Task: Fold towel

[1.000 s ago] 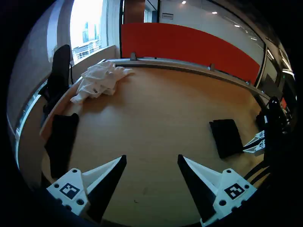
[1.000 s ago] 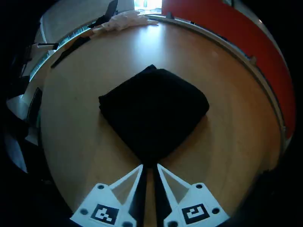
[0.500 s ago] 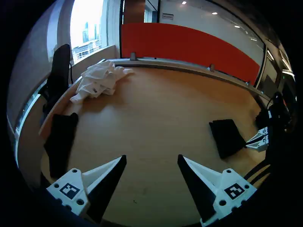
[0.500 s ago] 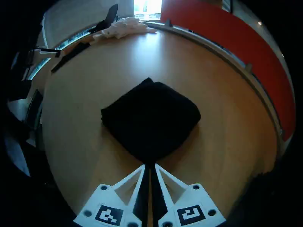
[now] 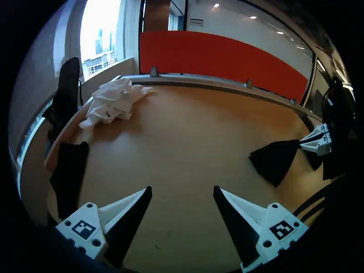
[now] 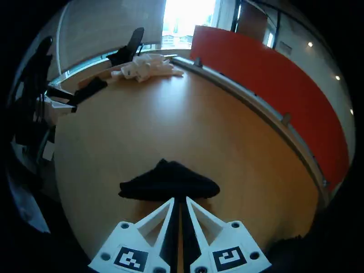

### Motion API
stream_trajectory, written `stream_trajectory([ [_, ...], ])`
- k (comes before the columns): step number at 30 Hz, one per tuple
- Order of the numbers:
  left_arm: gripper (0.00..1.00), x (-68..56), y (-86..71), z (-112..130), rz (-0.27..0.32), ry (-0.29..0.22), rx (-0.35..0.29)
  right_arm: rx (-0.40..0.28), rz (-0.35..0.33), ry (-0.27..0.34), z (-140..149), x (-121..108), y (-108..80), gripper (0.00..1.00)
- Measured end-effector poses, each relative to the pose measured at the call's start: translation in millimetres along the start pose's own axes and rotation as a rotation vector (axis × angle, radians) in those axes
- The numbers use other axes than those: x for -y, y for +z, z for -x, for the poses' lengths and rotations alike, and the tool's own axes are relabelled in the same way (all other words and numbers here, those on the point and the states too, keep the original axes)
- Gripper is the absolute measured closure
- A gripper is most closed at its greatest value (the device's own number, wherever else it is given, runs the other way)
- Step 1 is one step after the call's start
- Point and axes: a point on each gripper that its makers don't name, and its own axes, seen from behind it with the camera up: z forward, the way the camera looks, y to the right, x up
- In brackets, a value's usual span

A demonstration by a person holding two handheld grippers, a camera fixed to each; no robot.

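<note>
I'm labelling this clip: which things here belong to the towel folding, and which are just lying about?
In the job: black towel, pinched by the shut right gripper; left gripper, open above the table.
Lying about: white cloth pile; black cloth at the table's edge; office chair; red partition.

On the table (image 5: 182, 132) the towel (image 5: 273, 159) sits to the right, one corner between the right gripper (image 5: 304, 143) fingers. A cloth heap (image 5: 113, 102) lies far left, another cloth (image 5: 68, 175) drapes the left edge before an office chair (image 5: 66, 98), and a partition (image 5: 218, 59) lines the far edge.
</note>
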Motion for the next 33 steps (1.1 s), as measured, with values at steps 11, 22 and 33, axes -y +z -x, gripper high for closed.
stream_trajectory([
  [11,0.00,-5.3,-3.3,-7.8,0.014,0.007,-0.019,-0.119,0.047,-0.024,-66.3,-20.5,-32.4,0.95],
  [22,0.00,-9.2,-3.5,-12.4,0.027,0.010,-0.025,-0.132,0.089,-0.001,-68.3,-46.9,-46.4,0.95],
  [33,0.00,-7.6,-2.2,-11.9,0.026,0.010,-0.016,-0.130,0.138,0.038,-56.6,-93.0,-66.7,0.95],
])
